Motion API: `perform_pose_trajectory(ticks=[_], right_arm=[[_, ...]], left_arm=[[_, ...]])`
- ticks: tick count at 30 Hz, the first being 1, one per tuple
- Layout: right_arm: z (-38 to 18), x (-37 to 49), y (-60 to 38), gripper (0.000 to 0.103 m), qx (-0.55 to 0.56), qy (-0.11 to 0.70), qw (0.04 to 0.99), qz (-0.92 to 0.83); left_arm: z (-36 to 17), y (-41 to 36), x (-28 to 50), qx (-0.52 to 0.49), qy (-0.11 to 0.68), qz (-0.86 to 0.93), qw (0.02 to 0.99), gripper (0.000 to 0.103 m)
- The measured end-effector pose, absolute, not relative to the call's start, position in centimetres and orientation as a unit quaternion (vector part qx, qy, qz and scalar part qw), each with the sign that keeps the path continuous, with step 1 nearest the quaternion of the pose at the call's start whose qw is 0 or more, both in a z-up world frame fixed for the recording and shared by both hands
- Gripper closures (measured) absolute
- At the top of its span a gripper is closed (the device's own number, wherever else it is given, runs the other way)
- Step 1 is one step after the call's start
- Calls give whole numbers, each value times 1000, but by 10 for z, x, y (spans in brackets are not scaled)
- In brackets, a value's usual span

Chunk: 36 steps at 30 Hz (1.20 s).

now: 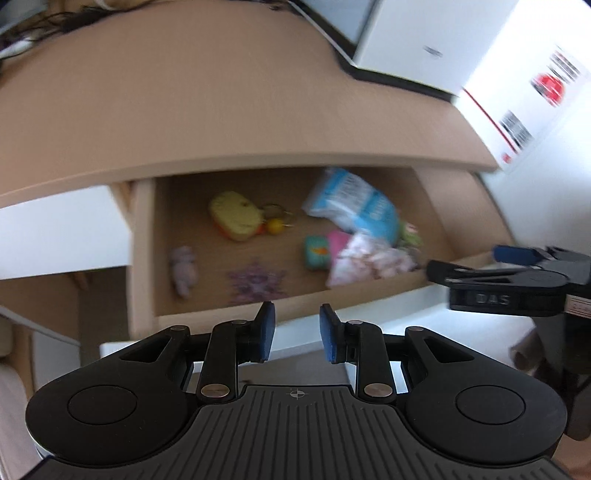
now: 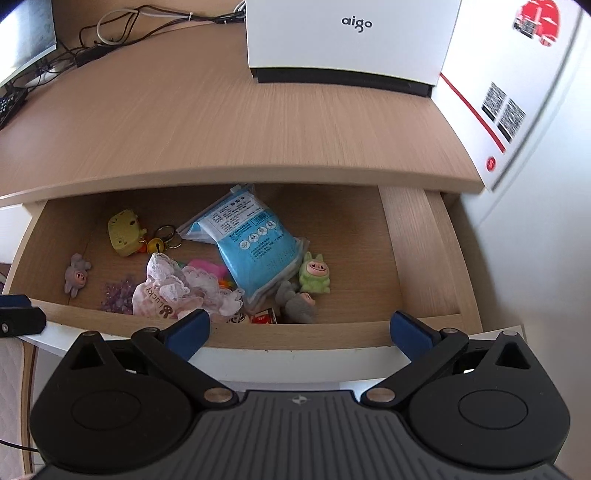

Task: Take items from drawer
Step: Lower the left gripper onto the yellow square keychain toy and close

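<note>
The wooden drawer [image 2: 295,336] stands pulled out under the desk top [image 2: 221,122]. Inside lie a blue packet [image 2: 255,247], a yellow toy [image 2: 125,232] on a keyring, a small grey pig figure [image 2: 77,275], purple beads [image 2: 120,293], a lace pouch [image 2: 177,291], a green figure [image 2: 314,277], a grey figure [image 2: 299,302] and a red box [image 2: 264,316]. My right gripper [image 2: 299,328] hovers over the drawer's front edge, wide open and empty. My left gripper [image 1: 297,328] is in front of the drawer [image 1: 369,291], its jaws apart by a narrow gap with nothing between them.
A white aigo box [image 2: 351,37] and a white carton with red print [image 2: 517,92] stand at the back right of the desk. Cables [image 2: 122,26], a monitor [image 2: 26,37] and a keyboard [image 2: 7,107] are at the back left. The left wrist view is blurred.
</note>
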State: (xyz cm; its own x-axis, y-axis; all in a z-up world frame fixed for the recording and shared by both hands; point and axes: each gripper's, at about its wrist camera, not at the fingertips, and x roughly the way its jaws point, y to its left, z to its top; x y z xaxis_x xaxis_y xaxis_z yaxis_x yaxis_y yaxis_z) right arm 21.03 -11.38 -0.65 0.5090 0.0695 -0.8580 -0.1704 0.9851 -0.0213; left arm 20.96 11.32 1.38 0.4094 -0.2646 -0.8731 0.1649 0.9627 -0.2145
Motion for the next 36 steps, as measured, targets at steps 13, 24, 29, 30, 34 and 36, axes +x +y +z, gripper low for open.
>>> perform_pose_trajectory(ticks=[13, 24, 29, 30, 34, 36], right_arm=[[0, 179, -120, 0, -18, 515, 856, 46], [0, 183, -122, 0, -15, 523, 851, 53], [1, 188, -124, 0, -11, 532, 845, 60], [2, 191, -124, 0, -10, 536, 842, 61], [5, 206, -129, 0, 7, 555, 829, 65], [10, 211, -132, 0, 23, 548, 834, 64]], left_arm=[[10, 99, 224, -25, 545, -146, 825, 74], [-27, 126, 271, -136, 593, -6, 793, 74], [-46, 118, 287, -107, 606, 26, 788, 74], [-49, 117, 288, -100, 611, 35, 785, 74], [-55, 121, 287, -96, 617, 53, 779, 74], [-56, 126, 287, -127, 612, 60, 778, 74]])
